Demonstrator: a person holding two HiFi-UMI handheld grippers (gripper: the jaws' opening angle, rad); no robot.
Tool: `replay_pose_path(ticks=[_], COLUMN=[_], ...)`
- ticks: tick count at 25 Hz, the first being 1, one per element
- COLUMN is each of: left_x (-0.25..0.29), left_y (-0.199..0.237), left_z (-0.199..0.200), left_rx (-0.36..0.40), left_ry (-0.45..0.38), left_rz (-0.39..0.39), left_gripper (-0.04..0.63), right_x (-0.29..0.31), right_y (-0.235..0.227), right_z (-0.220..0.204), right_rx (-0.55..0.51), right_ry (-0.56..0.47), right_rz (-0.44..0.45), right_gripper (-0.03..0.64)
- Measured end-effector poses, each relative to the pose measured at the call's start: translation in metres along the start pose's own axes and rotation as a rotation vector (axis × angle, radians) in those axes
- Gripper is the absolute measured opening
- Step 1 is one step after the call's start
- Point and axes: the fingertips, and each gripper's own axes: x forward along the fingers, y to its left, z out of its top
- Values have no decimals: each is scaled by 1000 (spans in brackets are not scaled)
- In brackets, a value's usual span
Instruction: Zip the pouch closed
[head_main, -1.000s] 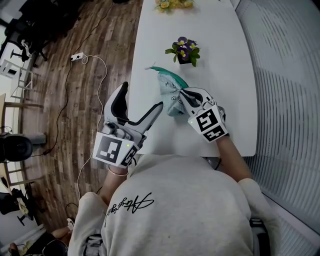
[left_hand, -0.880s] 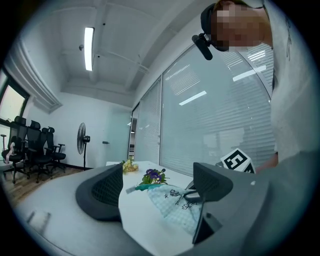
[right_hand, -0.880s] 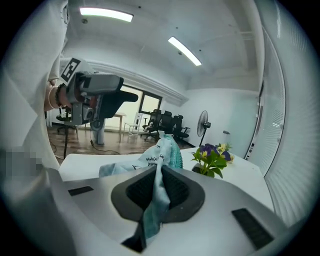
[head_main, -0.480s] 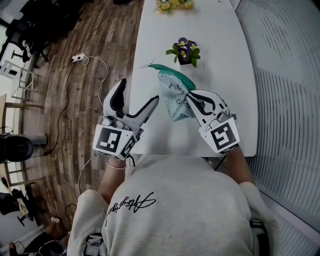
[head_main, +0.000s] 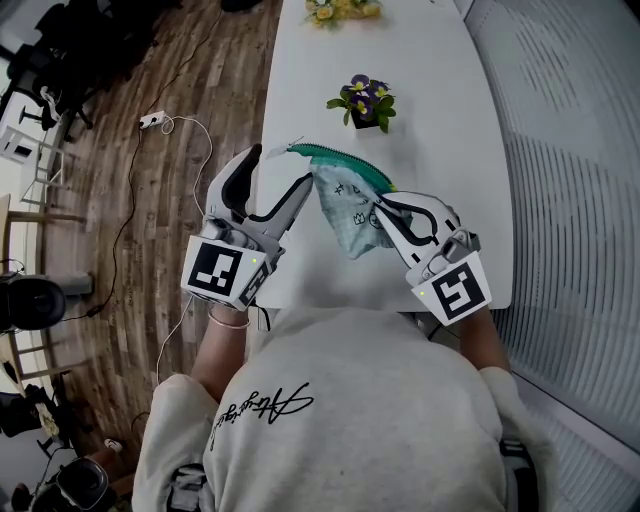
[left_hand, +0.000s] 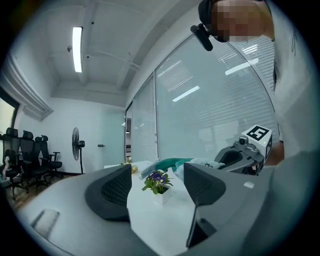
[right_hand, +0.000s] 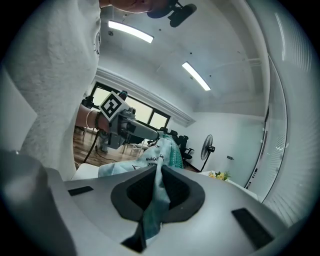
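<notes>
bright even ceiling-strip light, soft shadows, fisheye-warped dark edges in gripper views, slight blur

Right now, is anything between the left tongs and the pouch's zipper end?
Nothing visible. The left tongs, jaws closing and not yet gripping, sit right at the free end of the zipper. The right tongs hold the pouch up, shut on its fabric. The flower pot stands farther back on the table, beyond the pouch.
</notes>
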Motion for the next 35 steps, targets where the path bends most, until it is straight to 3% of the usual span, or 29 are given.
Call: replay_pose_path(ticks=[8, 14, 16, 23, 26, 29, 31, 35], left_x=[9, 12, 12, 16, 19, 18, 16, 17], left_y=[-5, -5, -7, -11, -16, -16, -14, -15], left_z=[2, 3, 2, -1, 12, 16, 15, 15], left_rx=[69, 104, 107, 100, 76, 69, 71, 68], left_ry=[7, 25, 25, 40, -41, -54, -52, -65], left_rz=[-36, -24, -27, -16, -17, -21, -21, -28], left_gripper=[256, 109, 87, 34, 26, 17, 15, 14], right_x=[-10, -15, -18, -18, -16, -13, -11, -13], right_y=[0, 0, -1, 0, 3, 8, 11, 11], right_z=[1, 3, 3, -5, -8, -11, -13, -10], right_rx=[-14, -19, -17, -39, -31, -24, -25, -10], right_ry=[6, 8, 12, 45, 47, 66, 73, 36], right_rz=[-9, -16, -28, -38, -28, 1, 32, 68], right_gripper=[15, 15, 15, 17, 25, 61, 122, 126])
